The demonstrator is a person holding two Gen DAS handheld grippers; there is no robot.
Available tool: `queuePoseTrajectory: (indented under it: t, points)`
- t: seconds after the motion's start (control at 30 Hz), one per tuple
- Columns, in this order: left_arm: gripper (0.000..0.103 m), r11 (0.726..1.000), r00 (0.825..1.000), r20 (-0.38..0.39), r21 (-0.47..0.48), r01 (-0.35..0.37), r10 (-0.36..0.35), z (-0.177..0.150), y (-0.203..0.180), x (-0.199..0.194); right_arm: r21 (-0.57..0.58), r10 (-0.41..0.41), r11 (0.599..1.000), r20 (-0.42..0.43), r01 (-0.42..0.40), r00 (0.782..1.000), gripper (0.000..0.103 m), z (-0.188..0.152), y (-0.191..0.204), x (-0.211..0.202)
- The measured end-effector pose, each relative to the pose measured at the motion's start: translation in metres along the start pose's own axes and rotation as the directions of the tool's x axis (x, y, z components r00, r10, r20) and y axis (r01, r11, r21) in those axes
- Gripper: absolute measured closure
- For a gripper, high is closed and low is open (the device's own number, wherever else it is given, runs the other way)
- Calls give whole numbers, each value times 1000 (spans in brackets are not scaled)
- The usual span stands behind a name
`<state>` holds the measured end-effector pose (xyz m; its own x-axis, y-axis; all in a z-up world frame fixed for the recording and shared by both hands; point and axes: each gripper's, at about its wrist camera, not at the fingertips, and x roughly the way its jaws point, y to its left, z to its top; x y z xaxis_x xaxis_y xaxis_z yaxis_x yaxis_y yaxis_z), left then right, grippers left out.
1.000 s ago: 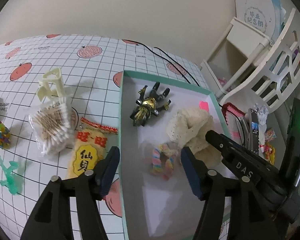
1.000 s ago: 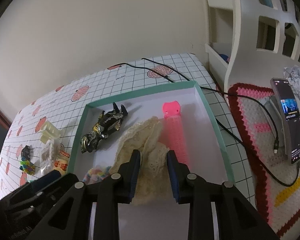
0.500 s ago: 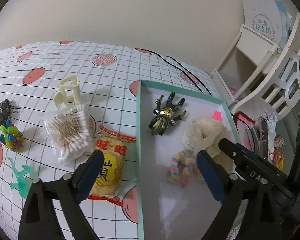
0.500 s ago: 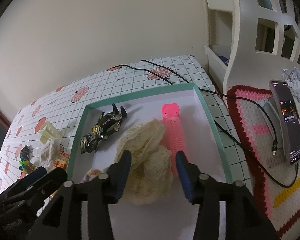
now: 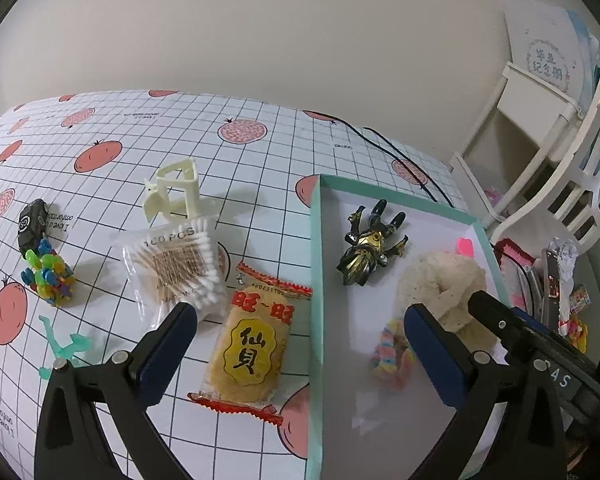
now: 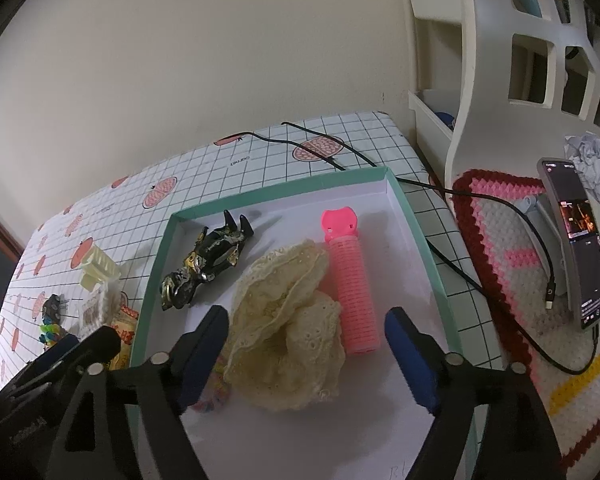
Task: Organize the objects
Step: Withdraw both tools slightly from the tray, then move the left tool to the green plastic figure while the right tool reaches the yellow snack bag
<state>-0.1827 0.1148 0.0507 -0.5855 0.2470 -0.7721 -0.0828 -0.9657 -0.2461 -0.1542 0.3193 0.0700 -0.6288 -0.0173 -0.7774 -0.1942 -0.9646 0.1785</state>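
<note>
Both grippers hovering with fingers spread wide and empty, over a half-filled tray.

The left gripper [image 5: 296,344] is straddling the snack packet [image 5: 256,340], which is lying on the counter [image 5: 260,168] just outside the teal tray [image 5: 315,280], long axis running away between the fingers. The right gripper [image 6: 306,340] is hanging over the lace cloth [image 6: 288,320] inside the tray. Farther left, the cotton swabs [image 5: 180,264] are waiting, nearer the left hand.
</note>
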Motion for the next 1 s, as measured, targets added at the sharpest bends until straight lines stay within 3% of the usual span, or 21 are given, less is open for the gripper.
queuePoseTrajectory:
  t: [0.13,0.27,0.77,1.0]
  points:
    - [0,1000,1000,6,0,4,-4,0,-1,-1,-5,2,1000,7,-2,1000,3,0,1,-1]
    - [0,1000,1000,8,-8,17,-17,0,0,-1,-10,0,1000,13,0,1000,0,1,1,-1]
    - [0,1000,1000,1,-7,12,-12,1,1,-2,-15,-4,1000,17,4,1000,0,0,2,-3]
    - [0,1000,999,34,-5,-26,26,11,15,-17,1,-20,1000,102,20,995,0,8,9,-22]
